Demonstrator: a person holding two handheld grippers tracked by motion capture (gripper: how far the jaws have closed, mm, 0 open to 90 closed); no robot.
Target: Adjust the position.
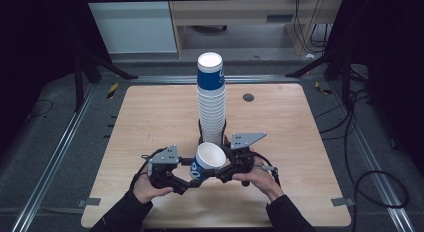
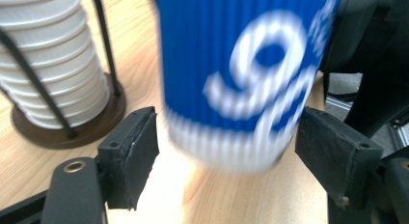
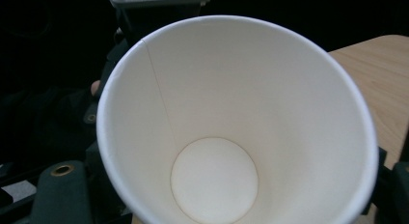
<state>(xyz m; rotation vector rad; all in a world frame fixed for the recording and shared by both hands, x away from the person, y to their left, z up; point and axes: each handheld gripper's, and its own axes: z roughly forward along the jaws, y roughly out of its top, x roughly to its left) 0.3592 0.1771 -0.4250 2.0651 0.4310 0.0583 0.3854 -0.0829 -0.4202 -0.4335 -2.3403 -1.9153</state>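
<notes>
Fingers (image 2: pixel 130 156) of the left gripper (image 1: pixel 192 181) stand spread either side of 1 blue paper cup (image 1: pixel 205 162), not pressing it.
The right gripper (image 1: pixel 220 169) is clamped on that cup near its white rim. The cup is tilted, mouth up toward the right gripper, just in front of the tall cup stack (image 1: pixel 211 99) in its wire holder on the wooden table (image 1: pixel 150 112).

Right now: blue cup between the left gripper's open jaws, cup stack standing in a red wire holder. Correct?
Holder's wrong: the wire holder is black, not red, per the left gripper view. The blue cup is between the left gripper's open jaws; cup stack stands.
</notes>
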